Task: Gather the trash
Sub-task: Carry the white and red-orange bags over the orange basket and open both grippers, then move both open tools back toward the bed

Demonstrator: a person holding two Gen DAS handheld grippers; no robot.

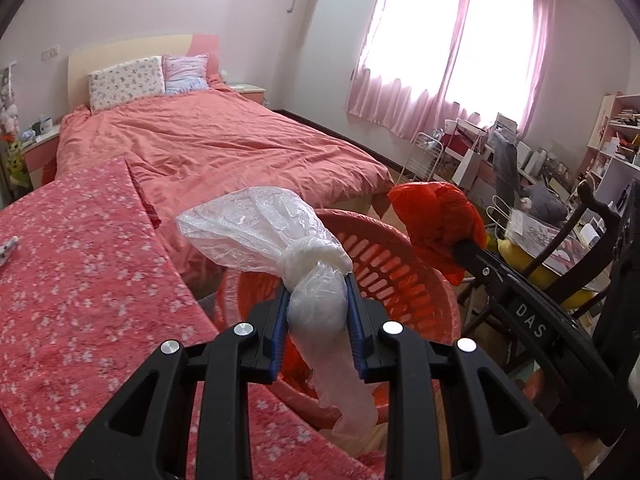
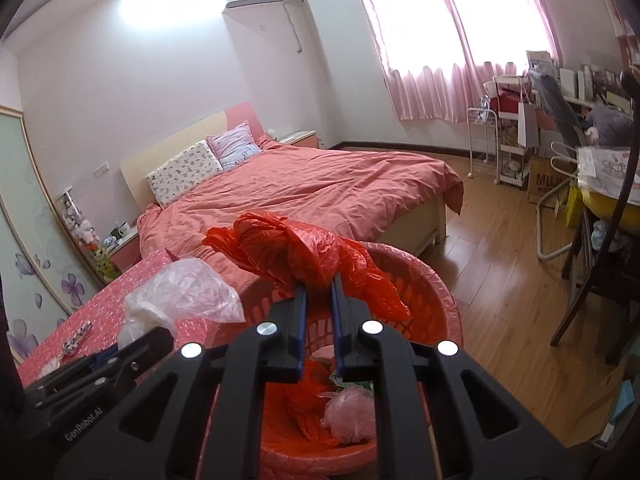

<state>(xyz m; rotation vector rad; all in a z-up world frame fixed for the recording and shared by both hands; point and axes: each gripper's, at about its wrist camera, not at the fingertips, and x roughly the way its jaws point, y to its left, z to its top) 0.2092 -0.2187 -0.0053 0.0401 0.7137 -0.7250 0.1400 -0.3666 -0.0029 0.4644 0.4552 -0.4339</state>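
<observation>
The clear plastic bag (image 1: 280, 236), knotted in the middle, is clamped between the blue pads of the left gripper (image 1: 318, 300); its bulging part sits in the jaws and its tail hangs down over the red basket (image 1: 400, 256). The red plastic bag (image 2: 304, 252) is pinched at the tips of the right gripper (image 2: 320, 284), whose jaws are nearly together on the thin plastic. Both bags are above the basket's opening. Inside the basket lie 1 pink bag (image 2: 352, 412) and some red plastic. The basket stands on the wooden floor (image 2: 500, 300), beside a surface with a pink flowered cloth (image 1: 80, 280). Behind is the bed (image 1: 224, 148) with 2 pillows, and pink curtains (image 1: 460, 60) at the window.
</observation>
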